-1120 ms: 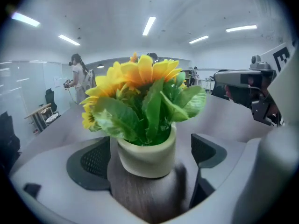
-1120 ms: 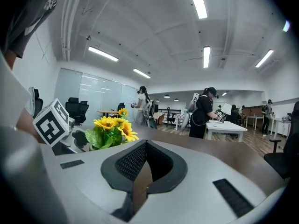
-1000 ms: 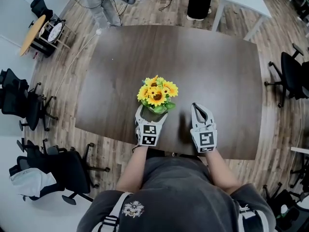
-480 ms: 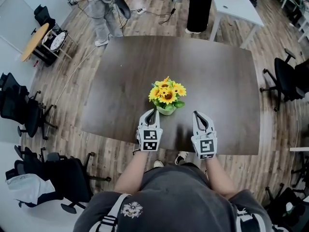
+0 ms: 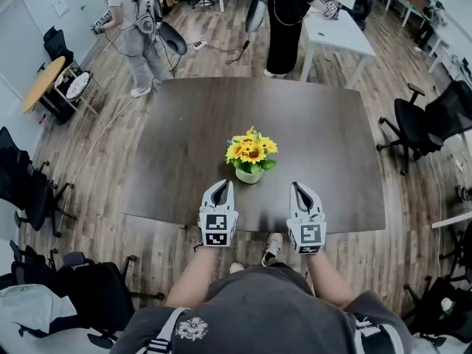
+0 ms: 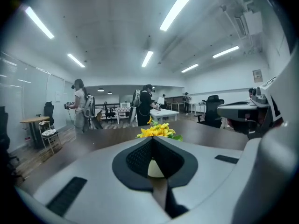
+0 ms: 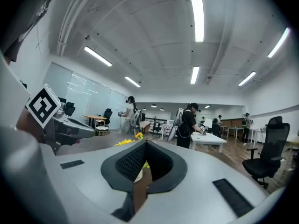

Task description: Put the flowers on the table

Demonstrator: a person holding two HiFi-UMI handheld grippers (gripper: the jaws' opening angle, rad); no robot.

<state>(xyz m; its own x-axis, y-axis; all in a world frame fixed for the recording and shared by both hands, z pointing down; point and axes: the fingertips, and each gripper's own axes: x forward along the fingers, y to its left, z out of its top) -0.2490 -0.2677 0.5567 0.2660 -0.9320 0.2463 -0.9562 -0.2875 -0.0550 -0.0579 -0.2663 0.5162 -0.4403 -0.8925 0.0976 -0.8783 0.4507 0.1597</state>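
Head view puts the flowers [image 5: 249, 155] upright at mid-frame on the surface [image 5: 332, 139], apart from our left tool [image 5: 222, 187] and right tool [image 5: 298, 188], both clenched empty, so we should withdraw straight without brushing petals.

— What was the worktop [image 5: 184, 146] made of?
— Dark brown wood grain, smooth, with a dull sheen. The floor [image 5: 110, 131] round it was grey-brown wooden planks, matt.
— And the flowers [image 5: 249, 149]?
— Yellow petals and green leaves, cloth or plastic; I couldn't tell which. The pot [image 5: 248, 175] was pale and smooth.
— The tools?
— The left tongs [image 6: 153, 138] and the right tongs [image 7: 145, 141] both had shells of light grey plastic, smooth and matt. The pads [image 6: 138, 155] were black and rough, with a fine grid, like rubber. The marker cubes [image 5: 216, 227] bore matt black-and-white print.
— Anything soft?
— The person's shirt [image 5: 273, 301] was dark grey cloth.
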